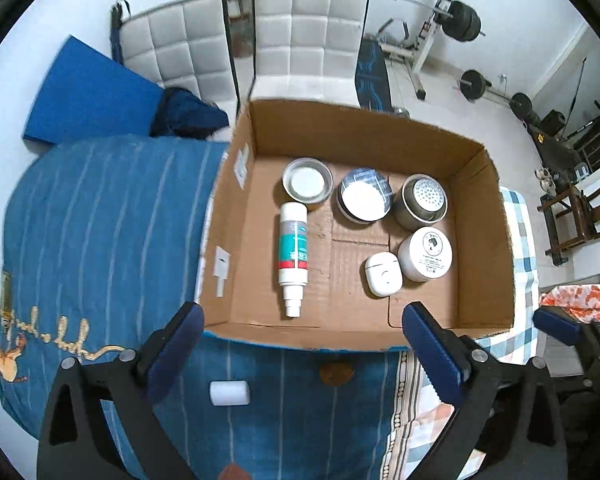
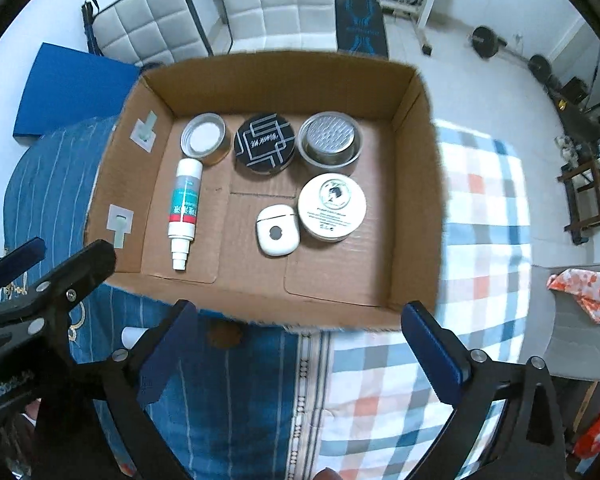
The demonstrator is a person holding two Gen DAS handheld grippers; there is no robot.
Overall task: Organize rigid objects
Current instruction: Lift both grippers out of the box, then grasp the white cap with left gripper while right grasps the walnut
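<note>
We judged the job nearly finished. The cardboard box (image 1: 356, 128) sat on the bed (image 1: 100, 220), and six things already lay inside it: a small tin (image 1: 307, 181), a black round case (image 2: 265, 143) and a steel tin (image 1: 421, 201) along the far wall, a white spray bottle (image 1: 293, 256) lying at the left, and a white earbud case (image 1: 383, 273) touching a white cream jar (image 1: 427, 254) nearer us. One small white cylinder (image 1: 229, 393) was left outside, on the blue blanket just near of the box. Our left hand-held gripper (image 1: 300, 352) hung above it, fingers apart and empty; our right hand-held gripper (image 2: 300, 350) was likewise spread, holding nothing.
</note>
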